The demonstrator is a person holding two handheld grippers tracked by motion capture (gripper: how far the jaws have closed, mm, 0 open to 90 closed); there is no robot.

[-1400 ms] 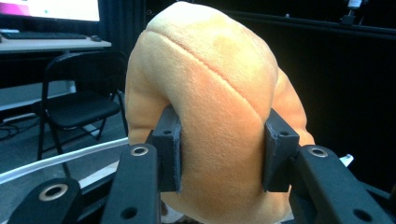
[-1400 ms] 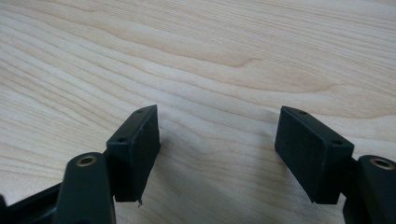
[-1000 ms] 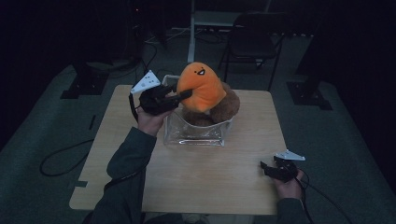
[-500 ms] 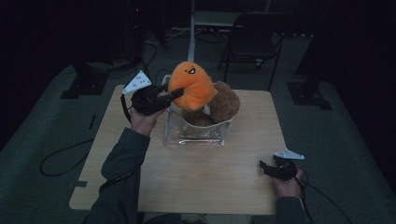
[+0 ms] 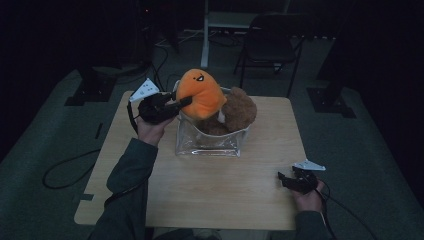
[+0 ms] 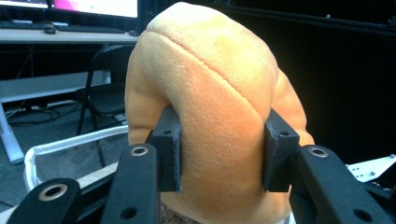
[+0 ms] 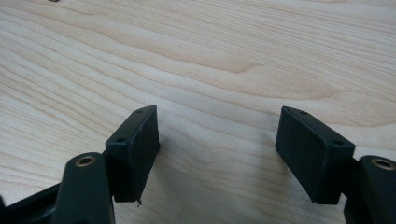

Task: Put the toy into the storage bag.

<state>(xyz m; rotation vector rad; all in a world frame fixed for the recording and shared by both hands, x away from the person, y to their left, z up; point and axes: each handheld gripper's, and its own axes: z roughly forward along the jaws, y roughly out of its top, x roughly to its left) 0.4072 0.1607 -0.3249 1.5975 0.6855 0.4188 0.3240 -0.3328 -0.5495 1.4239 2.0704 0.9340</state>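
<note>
The left gripper (image 5: 181, 102) clamps the orange plush (image 5: 201, 94) straight ahead of its jaws, above the clear bin's (image 5: 210, 145) near-left corner, while the right gripper (image 5: 283, 179), jaws apart and empty, rests well apart

High view: dim and underexposed. Room goes near black toward 9, 12 and 3 o'clock; the counter (image 5: 200, 195) is the brightest surface, grainy, with soft shadows. Left gripper view: bright, the orange plush (image 6: 219, 116) sharp and evenly lit, background at 3 o'clock black. Right gripper view: well lit, wood grain crisp, faint shadow beneath the pads, no glare.
</note>
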